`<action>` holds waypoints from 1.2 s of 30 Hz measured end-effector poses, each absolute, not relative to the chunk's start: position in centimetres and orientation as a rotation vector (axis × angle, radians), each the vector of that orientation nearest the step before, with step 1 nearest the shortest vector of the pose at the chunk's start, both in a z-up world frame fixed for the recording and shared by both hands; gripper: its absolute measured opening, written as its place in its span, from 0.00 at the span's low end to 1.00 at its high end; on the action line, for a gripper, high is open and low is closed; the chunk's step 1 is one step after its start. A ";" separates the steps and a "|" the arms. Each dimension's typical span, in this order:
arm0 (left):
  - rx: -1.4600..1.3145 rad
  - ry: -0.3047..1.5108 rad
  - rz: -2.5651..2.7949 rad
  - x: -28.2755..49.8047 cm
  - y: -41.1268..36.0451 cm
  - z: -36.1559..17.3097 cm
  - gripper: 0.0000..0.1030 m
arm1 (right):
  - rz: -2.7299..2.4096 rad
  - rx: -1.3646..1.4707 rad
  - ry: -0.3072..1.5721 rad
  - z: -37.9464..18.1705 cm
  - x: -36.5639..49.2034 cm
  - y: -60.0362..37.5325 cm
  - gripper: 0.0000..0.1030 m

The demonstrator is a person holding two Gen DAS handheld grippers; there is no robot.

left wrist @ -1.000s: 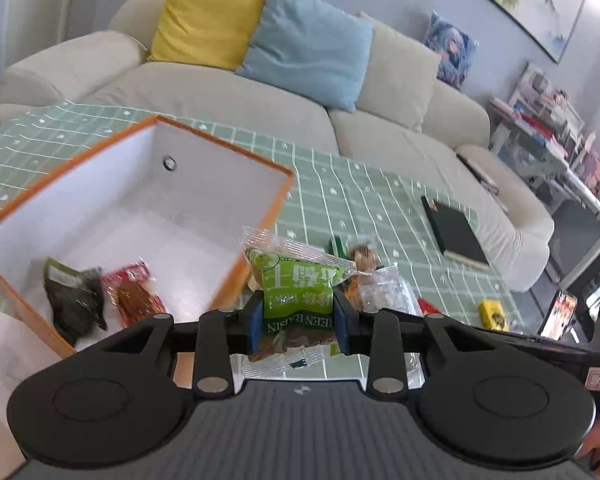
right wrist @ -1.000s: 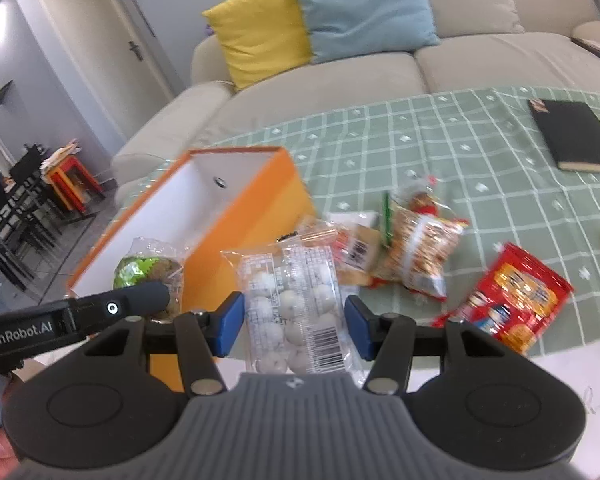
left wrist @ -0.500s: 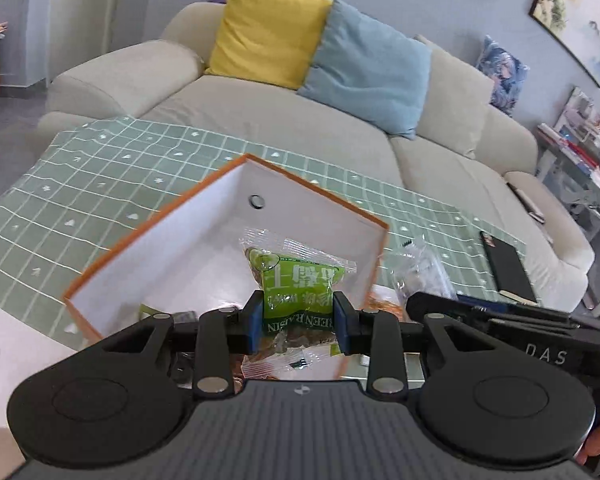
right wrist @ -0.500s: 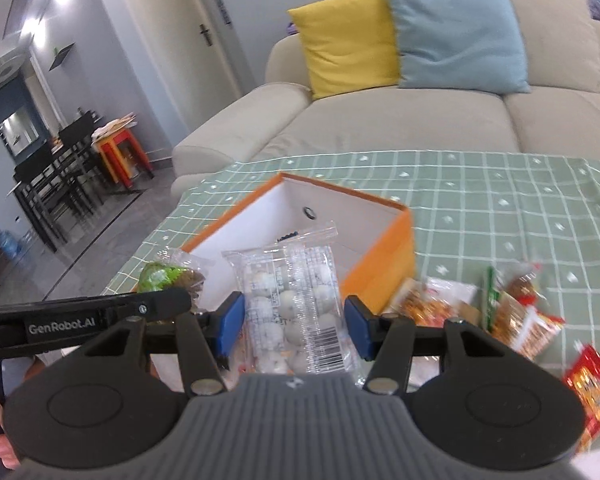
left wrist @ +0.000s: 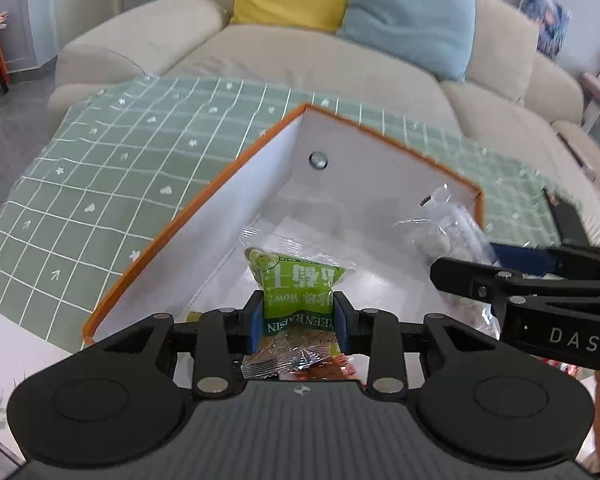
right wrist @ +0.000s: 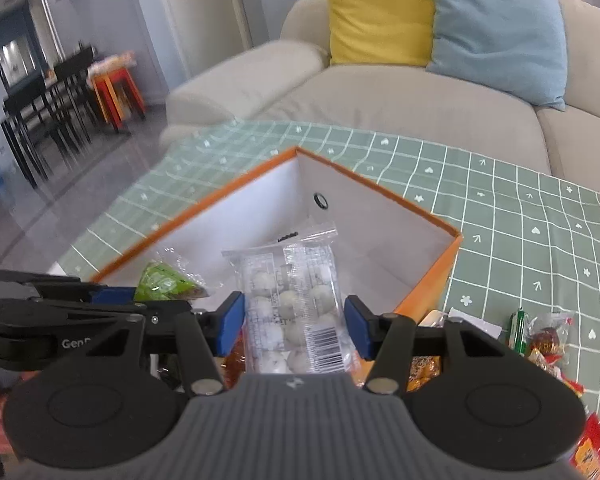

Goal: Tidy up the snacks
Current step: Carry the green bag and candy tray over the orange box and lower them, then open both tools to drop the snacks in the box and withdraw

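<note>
An orange box (left wrist: 384, 136) with a white inside stands on the green checked tablecloth; it also shows in the right wrist view (right wrist: 432, 216). My left gripper (left wrist: 298, 320) is shut on a green raisin packet (left wrist: 300, 284) and holds it over the box's opening. My right gripper (right wrist: 294, 322) is shut on a clear packet of white balls (right wrist: 296, 304), also above the box. Each gripper shows in the other's view: the right gripper with its clear packet (left wrist: 448, 236), the left one with its green packet (right wrist: 164, 280). A red snack (left wrist: 320, 370) lies low in the box, partly hidden.
Several loose snack packets (right wrist: 540, 336) lie on the tablecloth (right wrist: 520, 240) right of the box. A red packet (right wrist: 592, 452) sits at the near right. A black notebook (left wrist: 564, 220) lies at the far right. A beige sofa (left wrist: 320, 52) with cushions stands behind the table.
Both grippers have moved left with their packets, from beside the box to above its opening. The grips have not changed.
</note>
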State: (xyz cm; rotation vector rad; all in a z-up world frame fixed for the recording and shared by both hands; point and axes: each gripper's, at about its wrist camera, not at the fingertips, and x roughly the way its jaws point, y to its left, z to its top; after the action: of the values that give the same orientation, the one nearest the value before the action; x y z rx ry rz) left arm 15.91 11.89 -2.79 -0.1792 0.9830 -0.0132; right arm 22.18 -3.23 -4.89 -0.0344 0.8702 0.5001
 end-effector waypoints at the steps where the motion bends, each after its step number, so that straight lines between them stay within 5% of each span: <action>1: -0.169 0.994 -0.014 16.2 11.9 -3.2 0.38 | 0.498 -0.060 0.879 -5.3 22.5 -2.8 0.51; 36: 0.011 1.155 -0.016 19.1 12.8 -8.0 0.38 | 0.525 -0.329 1.039 -10.5 26.3 2.8 0.49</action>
State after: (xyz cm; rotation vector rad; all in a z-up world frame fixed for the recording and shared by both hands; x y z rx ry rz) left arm 19.09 12.83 -7.97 0.0106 1.1553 -0.0160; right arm 26.25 2.82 -10.50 -0.3287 1.0394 0.5253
